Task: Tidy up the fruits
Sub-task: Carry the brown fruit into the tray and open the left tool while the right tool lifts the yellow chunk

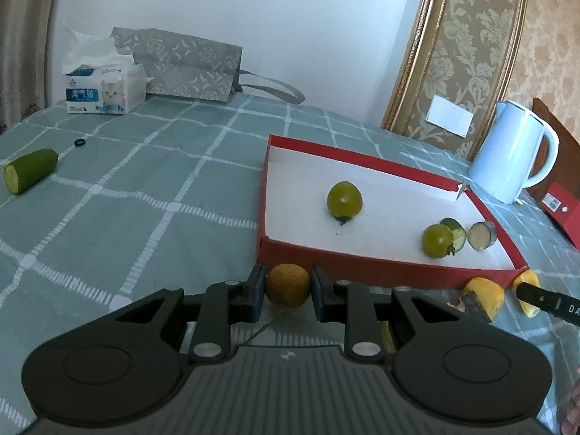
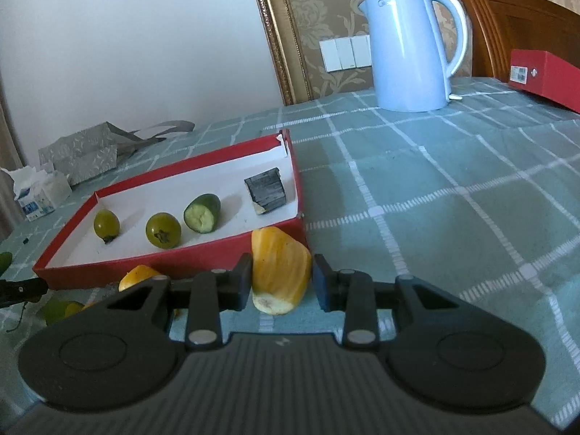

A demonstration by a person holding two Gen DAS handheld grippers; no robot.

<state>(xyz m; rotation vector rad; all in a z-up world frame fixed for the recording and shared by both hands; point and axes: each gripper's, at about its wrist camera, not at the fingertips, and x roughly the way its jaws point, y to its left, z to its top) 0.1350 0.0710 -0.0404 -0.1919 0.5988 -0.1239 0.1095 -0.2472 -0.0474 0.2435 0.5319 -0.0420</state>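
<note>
Right tool (image 2: 282,282) gripping banana chunk (image 2: 281,268) beside red tray (image 2: 174,257) edge

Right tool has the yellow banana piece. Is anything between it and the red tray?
Only the red tray's near wall, directly behind the banana piece gripped in the right tool. The white floor just past it, right of the cucumber piece, looks free.
</note>
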